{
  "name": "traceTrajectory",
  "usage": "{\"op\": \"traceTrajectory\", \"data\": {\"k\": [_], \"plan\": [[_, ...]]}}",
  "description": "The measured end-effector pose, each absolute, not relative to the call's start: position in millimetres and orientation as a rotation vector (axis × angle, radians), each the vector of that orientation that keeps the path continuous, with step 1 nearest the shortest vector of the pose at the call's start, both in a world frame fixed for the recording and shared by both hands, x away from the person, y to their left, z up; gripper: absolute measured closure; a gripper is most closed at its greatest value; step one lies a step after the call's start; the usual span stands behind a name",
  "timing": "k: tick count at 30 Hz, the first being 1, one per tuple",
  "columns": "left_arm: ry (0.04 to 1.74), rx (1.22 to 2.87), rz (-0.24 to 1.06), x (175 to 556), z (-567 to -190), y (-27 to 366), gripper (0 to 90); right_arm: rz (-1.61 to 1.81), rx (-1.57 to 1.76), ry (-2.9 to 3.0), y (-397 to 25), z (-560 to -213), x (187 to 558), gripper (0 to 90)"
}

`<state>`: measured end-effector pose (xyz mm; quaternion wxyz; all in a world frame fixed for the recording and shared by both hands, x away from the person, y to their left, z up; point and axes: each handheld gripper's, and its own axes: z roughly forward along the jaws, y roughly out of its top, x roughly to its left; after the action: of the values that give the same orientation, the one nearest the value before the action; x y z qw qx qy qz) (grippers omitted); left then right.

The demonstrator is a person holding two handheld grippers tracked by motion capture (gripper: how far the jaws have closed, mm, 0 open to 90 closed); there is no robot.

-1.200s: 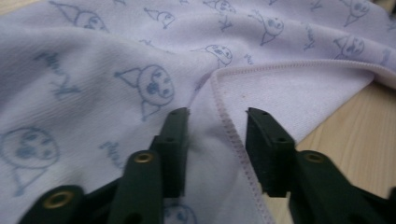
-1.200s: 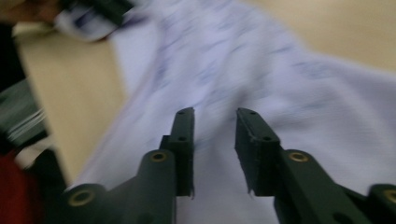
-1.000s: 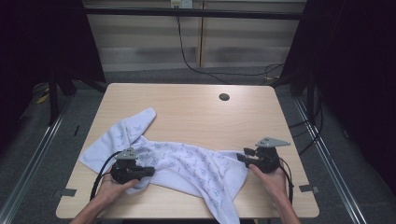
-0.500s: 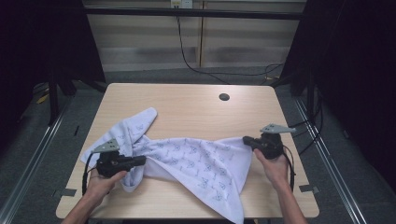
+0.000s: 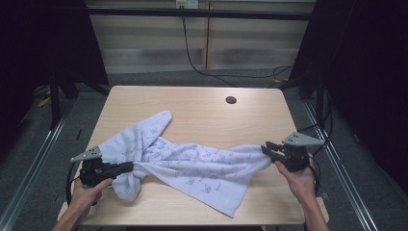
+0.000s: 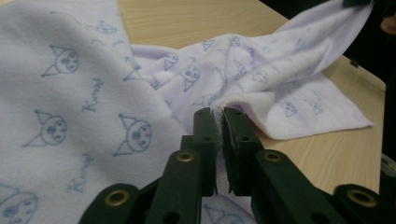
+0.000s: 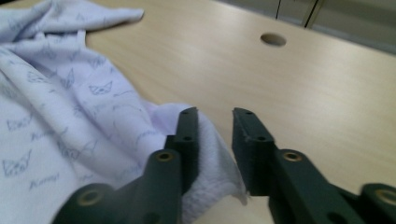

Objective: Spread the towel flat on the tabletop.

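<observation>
**Towel stretched between my two tongs**

My worktop (image 5: 202, 113) is pale wood with rounded corners and a small round hole (image 5: 231, 100) far ahead of my right tongs. Beyond it the room is dark at both sides, with grey floor, a pale wall panel and a black cable hanging down it.

The towel (image 5: 192, 163), white with a faint blue cartoon print, lies across the worktop between my hands. One end reaches away ahead of my left tongs, and a loose corner hangs toward the near edge, between the two tongs.

My left tongs (image 5: 126, 167) are squeezed together on a fold of the towel's hem; in the left gripper view (image 6: 218, 122) the jaws stand nearly touching, with the fluffy edge pinched between their tips.

My right tongs (image 5: 265, 148) sit at the towel's other end. In the right gripper view (image 7: 215, 122) the jaws stand clearly apart, and the towel's corner lies against the inner face of the left jaw, with bare worktop showing in the gap.
</observation>
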<state>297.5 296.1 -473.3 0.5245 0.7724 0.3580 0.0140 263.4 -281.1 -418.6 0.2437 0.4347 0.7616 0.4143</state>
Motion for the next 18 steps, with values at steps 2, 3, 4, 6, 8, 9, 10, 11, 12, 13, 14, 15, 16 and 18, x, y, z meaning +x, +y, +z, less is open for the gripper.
{"op": "traceTrajectory", "data": {"k": [2, 3, 4, 6, 8, 9, 10, 11, 12, 13, 14, 15, 16, 18], "plan": [[0.852, 1.834, 0.029, 298, -470, 295, 79.2, 1.114, 1.216, 2.07, -282, -430, 257, 60.4], [0.849, 1.829, 0.032, 299, -468, 294, 76.3, 1.102, 1.214, 2.065, -283, -431, 256, 59.6], [0.847, 1.829, 0.029, 301, -465, 290, 75.6, 1.093, 1.208, 2.055, -283, -430, 256, 57.1], [0.848, 1.827, 0.029, 302, -463, 288, 74.0, 1.095, 1.22, 2.036, -283, -429, 256, 55.3], [0.829, 1.831, 0.033, 306, -457, 279, 70.1, 1.133, 1.21, 2.009, -282, -422, 258, 52.3], [0.829, 1.835, 0.036, 306, -456, 275, 68.1, 1.147, 1.21, 2.003, -281, -419, 259, 52.4], [0.824, 1.837, 0.037, 307, -454, 271, 65.7, 1.159, 1.206, 1.996, -279, -416, 259, 52.4], [0.824, 1.837, 0.037, 307, -454, 271, 64.4, 1.159, 1.206, 1.996, -279, -416, 259, 52.4], [0.804, 1.842, 0.028, 308, -451, 264, 64.3, 1.202, 1.203, 1.953, -277, -409, 260, 52.3], [0.804, 1.842, 0.028, 308, -451, 264, 63.3, 1.221, 1.2, 1.952, -277, -407, 261, 51.8], [0.803, 1.843, 0.03, 308, -450, 260, 63.3, 1.221, 1.2, 1.952, -277, -407, 261, 51.8], [0.803, 1.852, 0.034, 309, -450, 257, 60.8, 1.232, 1.206, 1.948, -277, -404, 262, 50.7], [0.804, 1.861, 0.032, 310, -450, 254, 58.5, 1.247, 1.2, 1.954, -276, -402, 264, 50.6], [0.817, 1.873, 0.025, 314, -455, 248, 57.1, 1.294, 1.192, 2.011, -267, -406, 270, 51.1]]}}
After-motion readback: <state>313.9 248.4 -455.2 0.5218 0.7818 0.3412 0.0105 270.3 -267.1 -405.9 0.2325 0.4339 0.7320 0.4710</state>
